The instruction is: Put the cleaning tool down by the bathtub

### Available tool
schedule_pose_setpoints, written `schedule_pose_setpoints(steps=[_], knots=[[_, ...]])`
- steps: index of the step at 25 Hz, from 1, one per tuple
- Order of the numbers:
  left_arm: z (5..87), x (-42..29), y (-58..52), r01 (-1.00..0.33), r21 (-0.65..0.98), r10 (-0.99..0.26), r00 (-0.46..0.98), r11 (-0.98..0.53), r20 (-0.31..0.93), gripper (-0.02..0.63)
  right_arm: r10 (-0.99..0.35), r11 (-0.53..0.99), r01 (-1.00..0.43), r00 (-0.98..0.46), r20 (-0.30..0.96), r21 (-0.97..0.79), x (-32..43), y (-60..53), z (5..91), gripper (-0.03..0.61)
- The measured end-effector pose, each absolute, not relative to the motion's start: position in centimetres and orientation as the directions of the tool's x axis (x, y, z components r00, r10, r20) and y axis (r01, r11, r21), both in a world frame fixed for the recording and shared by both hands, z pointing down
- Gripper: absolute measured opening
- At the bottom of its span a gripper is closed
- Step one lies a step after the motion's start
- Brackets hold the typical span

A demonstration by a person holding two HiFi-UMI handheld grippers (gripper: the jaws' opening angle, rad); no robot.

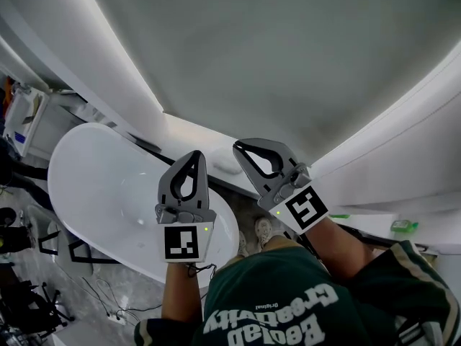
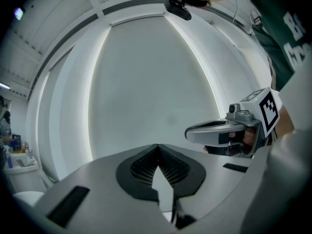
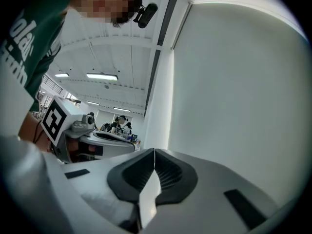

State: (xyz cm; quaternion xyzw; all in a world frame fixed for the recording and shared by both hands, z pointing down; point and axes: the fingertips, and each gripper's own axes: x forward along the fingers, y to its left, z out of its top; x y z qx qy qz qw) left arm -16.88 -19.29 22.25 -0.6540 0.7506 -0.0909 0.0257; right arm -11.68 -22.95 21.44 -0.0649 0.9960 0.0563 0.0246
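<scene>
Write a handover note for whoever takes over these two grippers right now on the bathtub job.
Left gripper: jaws shut, empty, held up.
Right gripper: jaws shut, empty, held up beside it.
Bathtub: below, on the person's left.
Cleaning tool: in neither gripper; I cannot pick it out in any view.
Done: nothing is being carried; whether the tool lies by the bathtub cannot be confirmed.
Left: find the tool and check its spot.

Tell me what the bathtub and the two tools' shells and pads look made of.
The bathtub: glossy white, smooth with a soft sheen, probably acrylic or enamel. The left tool and right tool: matte grey moulded shells, likely plastic. Their black pads are finely ribbed, seemingly rubber.
</scene>
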Motion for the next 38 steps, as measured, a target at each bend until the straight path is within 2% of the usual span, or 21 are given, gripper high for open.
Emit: schedule_pose_setpoints(steps=[5, 15, 24, 38], knots=[[21.9, -16.4, -19.4, -0.976, -0.178, -0.988, -0.137, 0.123, 0.066, 0.005, -0.085, 0.990, -0.093, -0.994, -0.074, 0.109, -11.6, -22.0, 20.9, 0.015], [20.6, -15.5, -19.6, -0.970, -0.221, -0.993, -0.112, 0.098, 0.048, 0.005, -0.133, 0.986, -0.140, -0.988, -0.079, 0.089, -12.2, -22.7, 20.5, 0.015], [20.4, -15.4, -19.5, -0.977, -0.185, -0.993, -0.116, 0.107, 0.034, 0.005, -0.121, 0.986, -0.130, -0.989, -0.088, 0.106, -12.1, -22.1, 19.9, 0.015], [19.2, -14.5, -18.9, -0.970, -0.224, -0.994, -0.102, 0.093, 0.027, 0.005, -0.119, 0.986, -0.130, -0.987, -0.106, 0.101, -11.5, -20.9, 19.6, 0.015]])
